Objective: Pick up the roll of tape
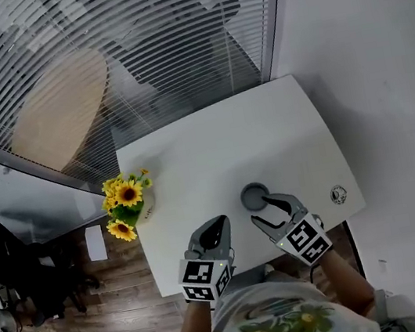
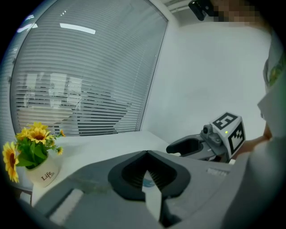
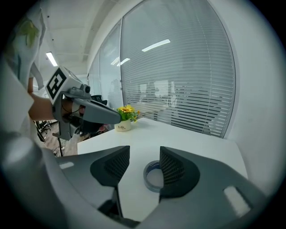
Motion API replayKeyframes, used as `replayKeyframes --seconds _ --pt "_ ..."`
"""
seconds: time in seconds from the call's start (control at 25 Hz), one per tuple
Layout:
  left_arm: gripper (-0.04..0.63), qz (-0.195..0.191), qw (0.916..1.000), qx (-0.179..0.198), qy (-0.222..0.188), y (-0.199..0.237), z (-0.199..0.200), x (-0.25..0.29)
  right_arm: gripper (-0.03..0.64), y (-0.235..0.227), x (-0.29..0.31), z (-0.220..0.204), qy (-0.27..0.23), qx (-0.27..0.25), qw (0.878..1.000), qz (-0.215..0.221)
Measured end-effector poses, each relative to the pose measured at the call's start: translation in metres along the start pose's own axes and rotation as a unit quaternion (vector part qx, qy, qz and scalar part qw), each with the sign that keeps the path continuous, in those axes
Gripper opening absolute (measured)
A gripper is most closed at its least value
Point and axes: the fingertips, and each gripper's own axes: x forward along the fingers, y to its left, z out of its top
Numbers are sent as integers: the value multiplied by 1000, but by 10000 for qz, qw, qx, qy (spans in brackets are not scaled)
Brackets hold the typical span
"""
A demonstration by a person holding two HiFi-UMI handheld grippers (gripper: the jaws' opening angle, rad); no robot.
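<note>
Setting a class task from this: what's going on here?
A person is at a white table with a gripper in each hand. The right gripper is open, right by the roll of tape, which lies flat and ungripped. The left gripper is shut, off to the side. Sunflowers stand at the table's edge.

The head view looks steeply down over the whole surface (image 1: 266,135) from its near edge; both gripper views skim low across it, sharing the flowerpot (image 2: 42,172) and blinds (image 3: 178,89).
</note>
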Motion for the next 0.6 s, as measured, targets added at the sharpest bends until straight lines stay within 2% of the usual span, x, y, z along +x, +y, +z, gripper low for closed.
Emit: replayKeyframes --seconds 0.6 --pt "2 19 9998 -215 51 16 -5 14 199 3 42 -36 735 -138 9966 358"
